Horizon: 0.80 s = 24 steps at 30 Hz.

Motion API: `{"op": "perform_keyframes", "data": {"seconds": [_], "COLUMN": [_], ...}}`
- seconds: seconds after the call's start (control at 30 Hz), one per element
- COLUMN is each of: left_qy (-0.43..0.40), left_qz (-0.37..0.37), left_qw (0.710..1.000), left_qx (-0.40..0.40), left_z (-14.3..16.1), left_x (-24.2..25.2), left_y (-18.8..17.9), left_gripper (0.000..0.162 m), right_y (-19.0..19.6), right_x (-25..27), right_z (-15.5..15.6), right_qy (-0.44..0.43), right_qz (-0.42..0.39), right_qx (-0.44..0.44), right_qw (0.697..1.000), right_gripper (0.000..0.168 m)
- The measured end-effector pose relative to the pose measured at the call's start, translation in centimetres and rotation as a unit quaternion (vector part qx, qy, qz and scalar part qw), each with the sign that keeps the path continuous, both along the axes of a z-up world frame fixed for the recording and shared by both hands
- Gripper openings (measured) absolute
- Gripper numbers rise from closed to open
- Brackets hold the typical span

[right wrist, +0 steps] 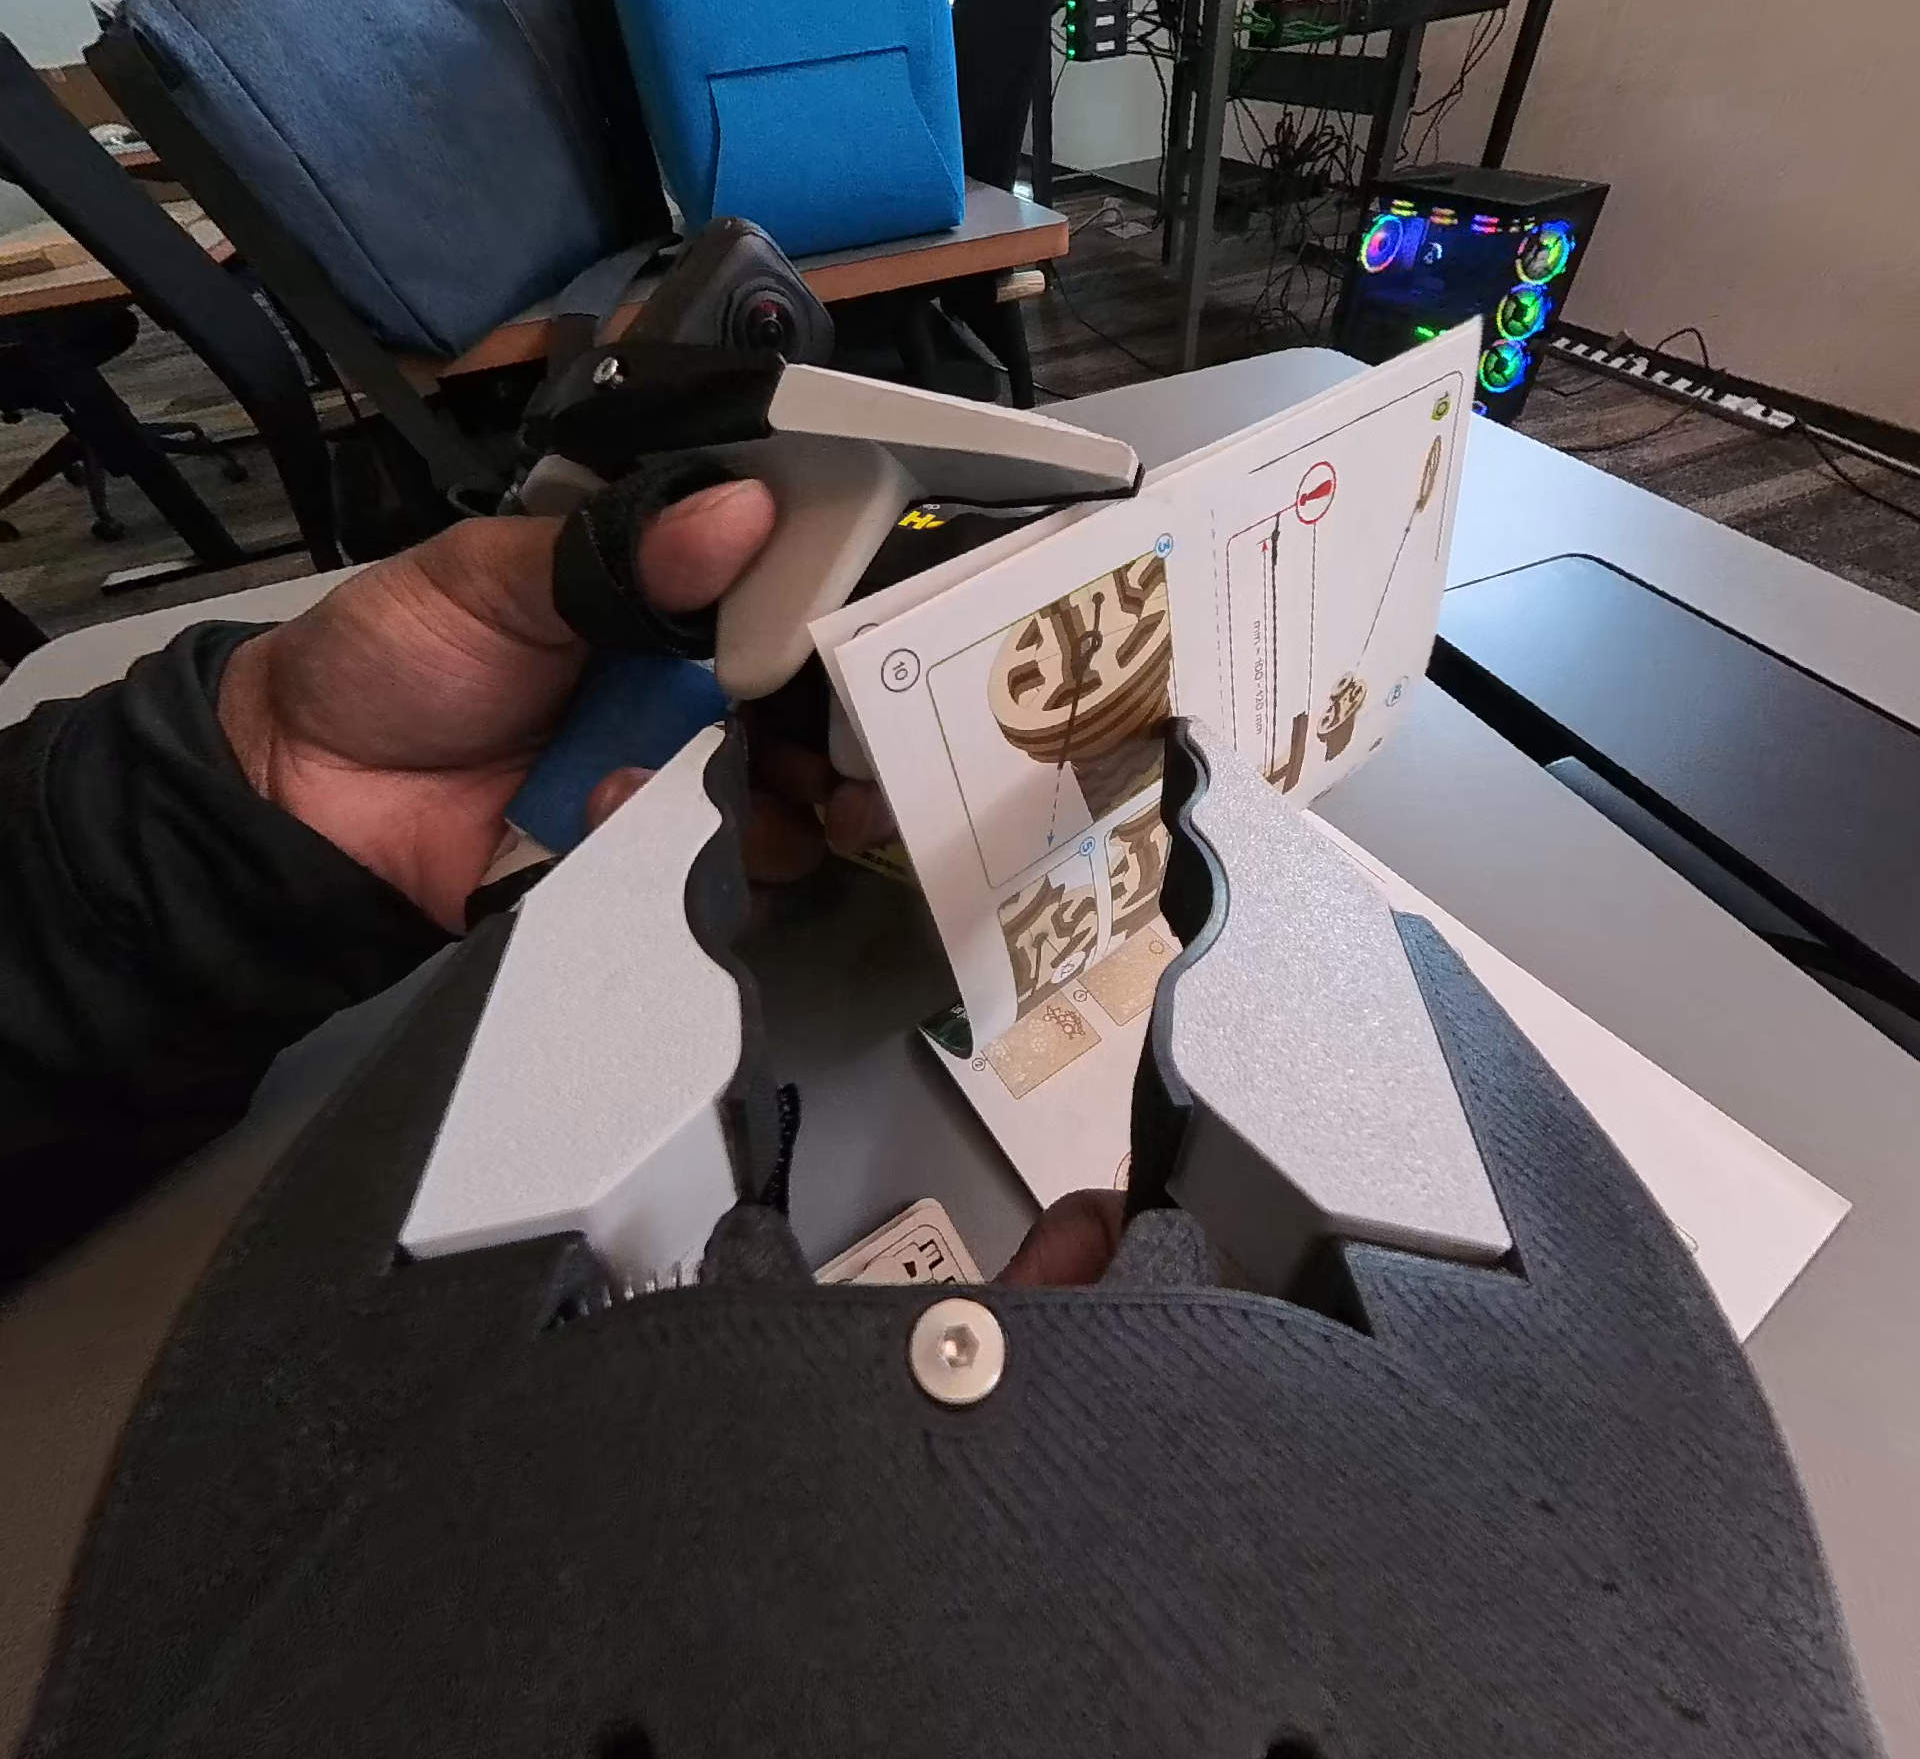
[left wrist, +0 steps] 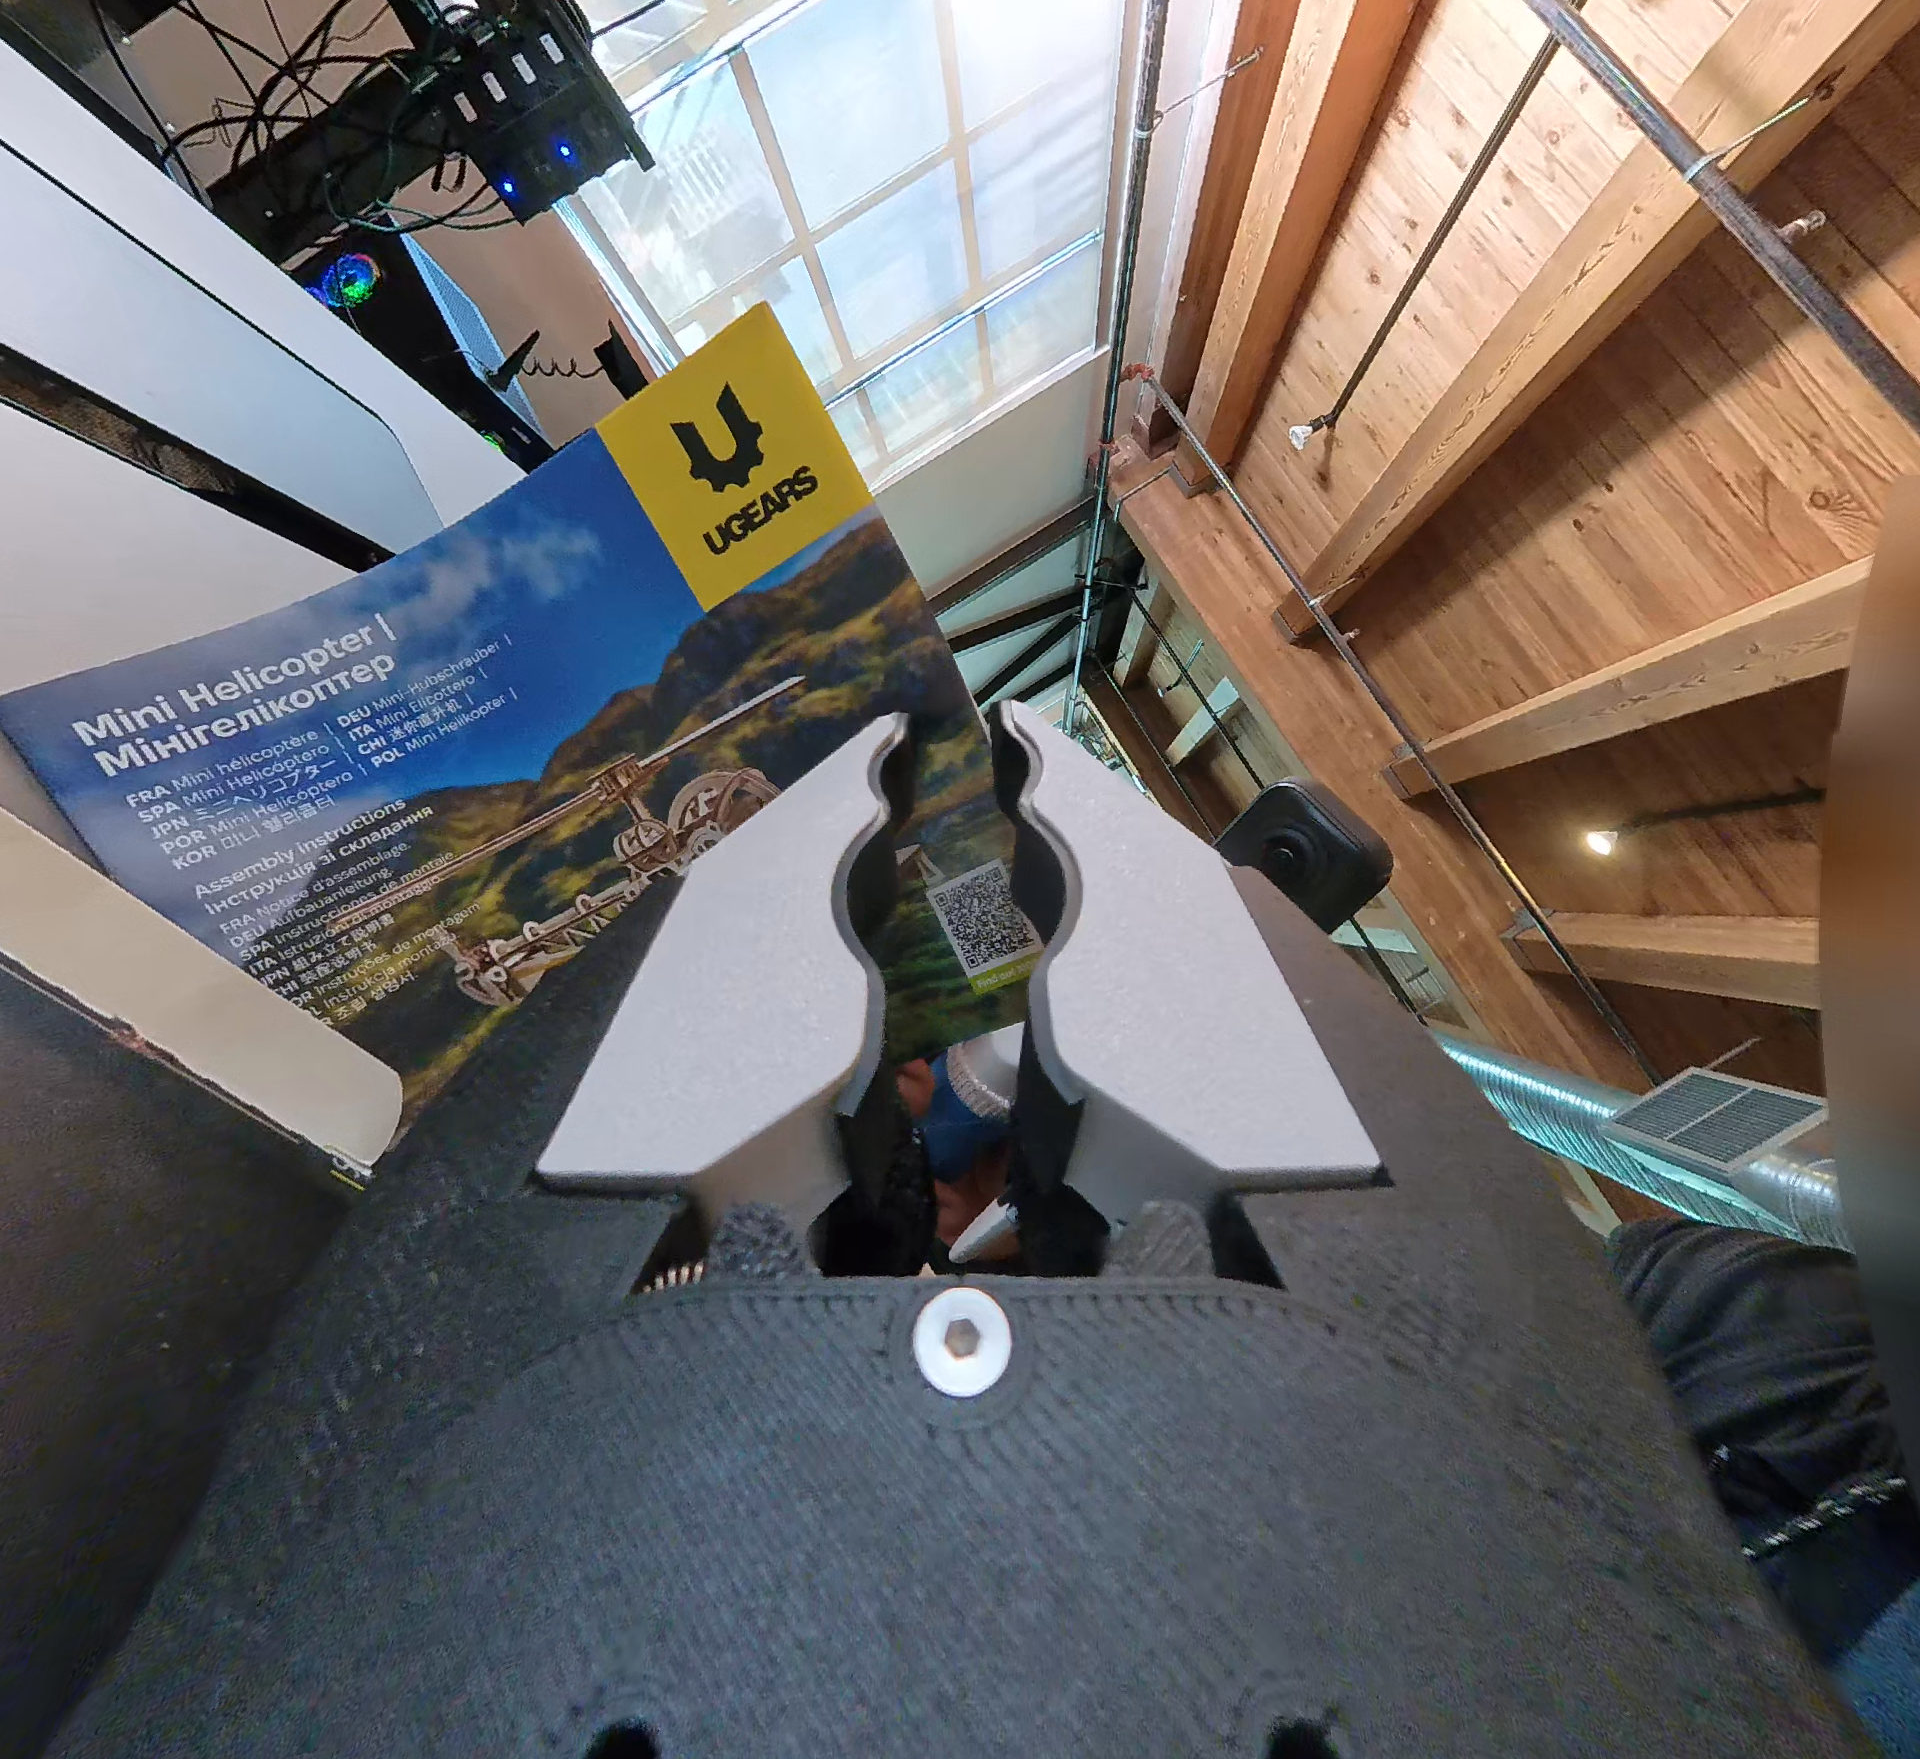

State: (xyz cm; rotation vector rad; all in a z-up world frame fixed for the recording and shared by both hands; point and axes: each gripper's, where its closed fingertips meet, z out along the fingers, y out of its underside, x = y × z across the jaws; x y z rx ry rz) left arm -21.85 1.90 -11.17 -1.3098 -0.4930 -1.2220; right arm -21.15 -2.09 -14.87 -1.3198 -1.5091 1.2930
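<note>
My left gripper [left wrist: 951, 733] points up toward the ceiling and is shut on an instruction booklet [left wrist: 468, 774] with a blue and yellow cover, pinched near its lower right edge. In the right wrist view the left gripper [right wrist: 1127, 478], held by a hand [right wrist: 416, 701], clamps the top edge of the open booklet [right wrist: 1039, 722], whose white diagram page stands upright. My right gripper [right wrist: 956, 759] is open and empty. The page's lower part lies between and just beyond its fingers, and the right finger [right wrist: 1299, 930] overlaps the page.
A white table [right wrist: 1558, 483] carries a white sheet [right wrist: 1621, 1159] under the booklet. Behind it stand a dark blue bag [right wrist: 395, 120], a bright blue felt bag [right wrist: 810, 47] and a lit computer case [right wrist: 1465, 275]. Wooden ceiling beams [left wrist: 1558, 307] and a window [left wrist: 883, 182] show overhead. About 5 cm separates my left fingertips from my right.
</note>
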Motion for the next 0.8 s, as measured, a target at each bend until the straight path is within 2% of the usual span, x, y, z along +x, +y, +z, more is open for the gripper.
{"op": "perform_keyframes", "data": {"seconds": [0.47,0.8], "left_qy": [-0.003,0.001], "left_qz": [0.0,0.005], "left_qw": [1.0,1.0], "left_qx": [0.003,0.0], "left_z": [0.05,-0.14], "left_x": [-0.04,-0.33], "left_y": [-0.04,-0.21], "left_gripper": [0.01,0.001], "right_y": [0.05,0.12], "right_x": [0.02,-0.01], "right_z": [-0.06,-0.25], "right_qy": [0.0,-0.004], "right_qz": [0.0,-0.001], "right_qx": [-0.003,-0.004], "right_qw": [1.0,1.0], "right_gripper": [0.081,0.082]}}
